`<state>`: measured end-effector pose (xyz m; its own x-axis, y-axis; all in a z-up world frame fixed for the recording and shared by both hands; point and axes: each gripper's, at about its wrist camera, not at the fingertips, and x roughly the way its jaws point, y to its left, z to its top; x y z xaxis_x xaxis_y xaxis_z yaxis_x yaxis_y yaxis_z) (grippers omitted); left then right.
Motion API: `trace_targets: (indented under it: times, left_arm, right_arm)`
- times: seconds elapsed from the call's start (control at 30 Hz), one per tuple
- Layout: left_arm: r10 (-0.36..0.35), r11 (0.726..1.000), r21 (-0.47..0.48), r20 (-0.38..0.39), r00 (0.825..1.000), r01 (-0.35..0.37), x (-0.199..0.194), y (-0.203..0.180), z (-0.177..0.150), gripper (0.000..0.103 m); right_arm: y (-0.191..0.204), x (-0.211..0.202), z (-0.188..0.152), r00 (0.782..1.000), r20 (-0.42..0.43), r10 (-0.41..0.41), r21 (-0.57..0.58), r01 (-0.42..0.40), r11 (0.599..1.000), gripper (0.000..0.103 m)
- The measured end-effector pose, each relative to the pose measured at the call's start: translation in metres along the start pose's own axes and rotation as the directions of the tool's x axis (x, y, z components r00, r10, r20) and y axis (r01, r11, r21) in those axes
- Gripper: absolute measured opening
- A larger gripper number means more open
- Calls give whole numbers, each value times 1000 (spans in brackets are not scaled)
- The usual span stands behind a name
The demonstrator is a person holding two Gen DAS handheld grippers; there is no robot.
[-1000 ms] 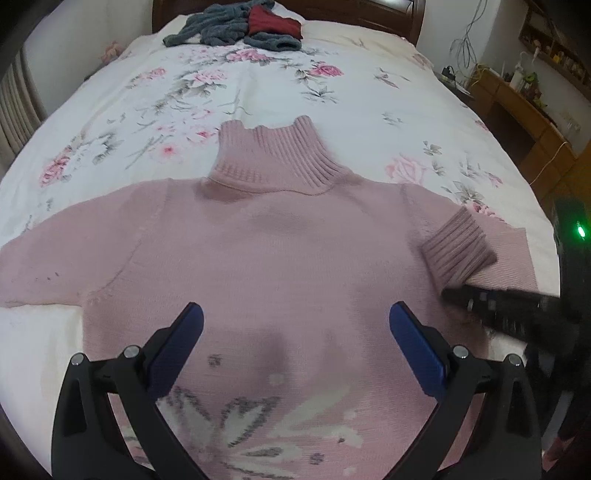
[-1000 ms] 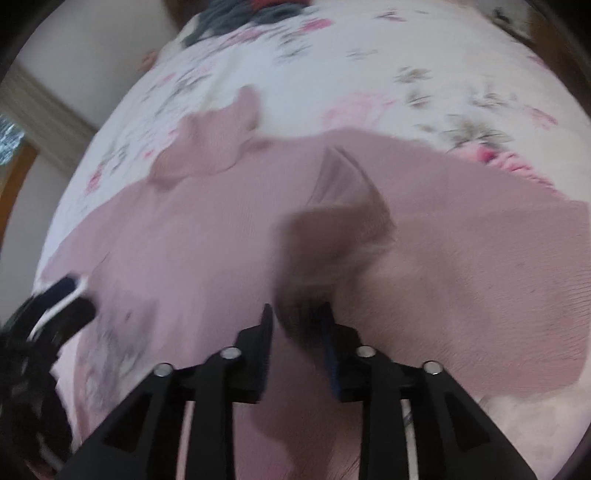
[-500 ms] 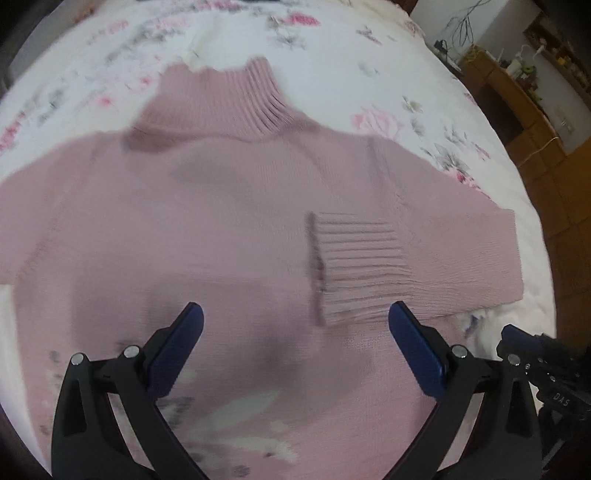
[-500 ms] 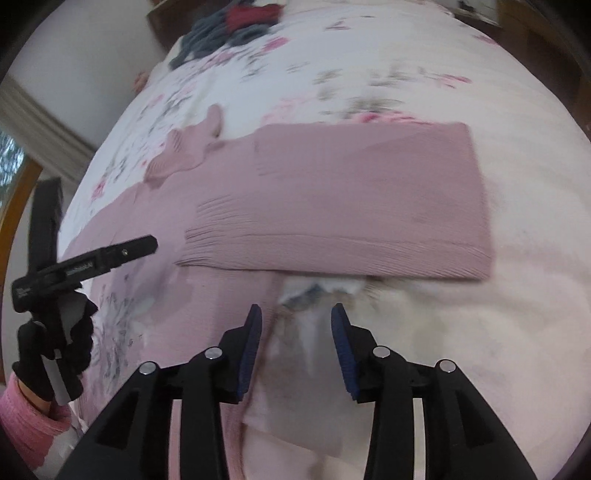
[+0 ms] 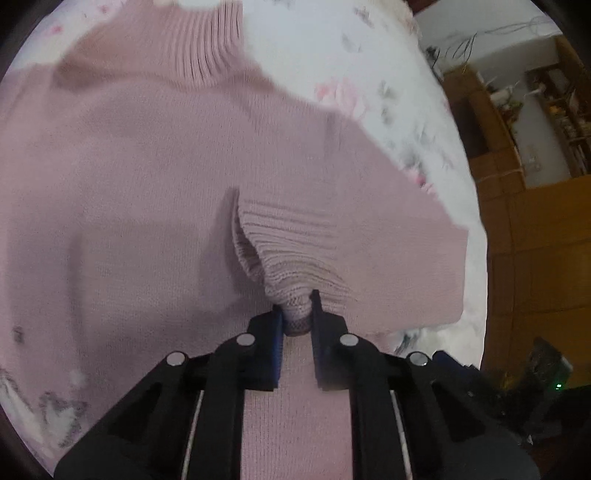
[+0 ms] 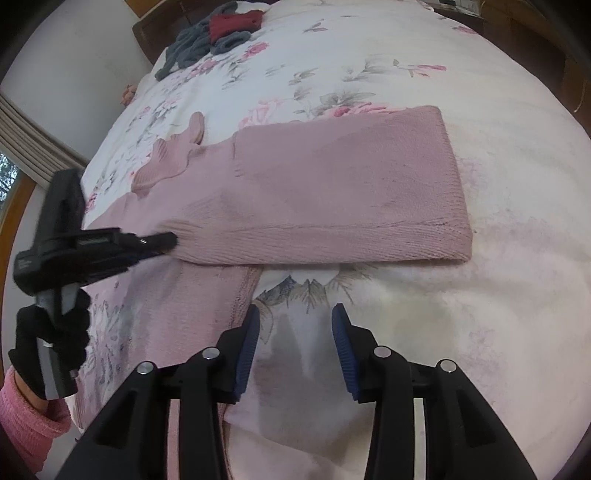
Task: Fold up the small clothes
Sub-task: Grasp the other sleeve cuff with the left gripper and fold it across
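A pink sweater [image 5: 129,192] lies flat on the bed [image 6: 480,295], near its foot edge, collar [image 5: 199,44] toward the headboard and one sleeve [image 6: 332,192] folded across the chest. The left claw [image 5: 297,317] is narrow, pinching the ribbed cuff [image 5: 288,254] of that sleeve and lifting it into a small peak above the sweater's body; in the right view a gloved hand [image 6: 51,336] grips its handle. The right claw [image 6: 295,339] stands wide and holds nothing, just beside the sweater's side seam over bare floral sheet, while a grey and red clothes pile [image 6: 210,33] sits at the bed's far corner.
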<state>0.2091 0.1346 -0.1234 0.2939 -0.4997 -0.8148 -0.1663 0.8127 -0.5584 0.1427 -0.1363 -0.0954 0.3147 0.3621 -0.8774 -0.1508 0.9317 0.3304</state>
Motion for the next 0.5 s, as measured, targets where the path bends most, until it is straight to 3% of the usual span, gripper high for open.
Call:
trace_targets:
  times: [0.1,0.17,0.3,0.5]
  left_arm:
    - [-14,1000,14,82,997,13,-24,-5,-1,9]
    - [16,1000,24,149,989,-19,-45,-3,0,9]
    - [92,995,21,263,961,-101,-87,14,8,8]
    - [213,976,-26,340,916,-217,-145,67,20,8]
  right_arm:
    - [-4,-5,1,1000,12,-17,4,17,1000,41]
    - [-8,-10,5,999,26,-23,18,23,1000,41]
    - [-25,-21,15,998,58,-15,80,10,997,46]
    - [-30,-10,36,998,54,14,123,-21,992,56]
